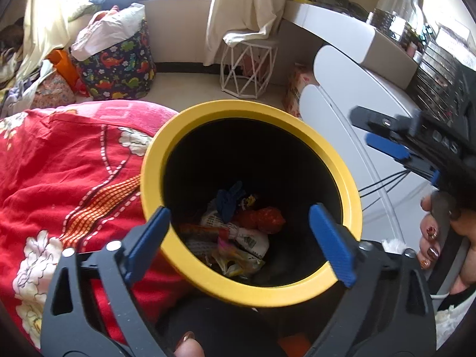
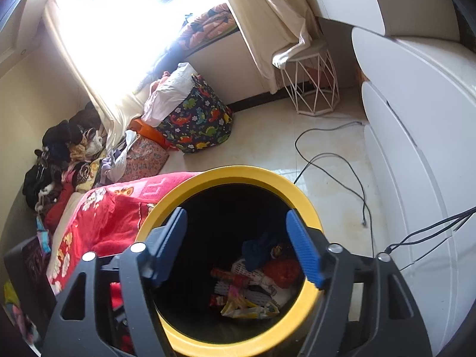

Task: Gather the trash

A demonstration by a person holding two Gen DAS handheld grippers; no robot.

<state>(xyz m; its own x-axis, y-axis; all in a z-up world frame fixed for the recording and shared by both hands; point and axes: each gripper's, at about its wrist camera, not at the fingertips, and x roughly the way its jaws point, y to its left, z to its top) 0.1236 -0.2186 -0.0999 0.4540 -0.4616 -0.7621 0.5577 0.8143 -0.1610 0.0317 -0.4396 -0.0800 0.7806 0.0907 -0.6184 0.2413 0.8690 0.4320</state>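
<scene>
A black bin with a yellow rim stands beside the bed; it also shows in the right wrist view. Several crumpled wrappers and scraps of trash lie at its bottom, also seen in the right wrist view. My left gripper is open and empty, held over the bin's mouth. My right gripper is open and empty, also over the bin's mouth; it shows from the side at the right of the left wrist view.
A red floral blanket covers the bed left of the bin. White curved drawers stand to the right, with black cables on the floor. A dinosaur-print bag and a white wire stool stand by the far wall.
</scene>
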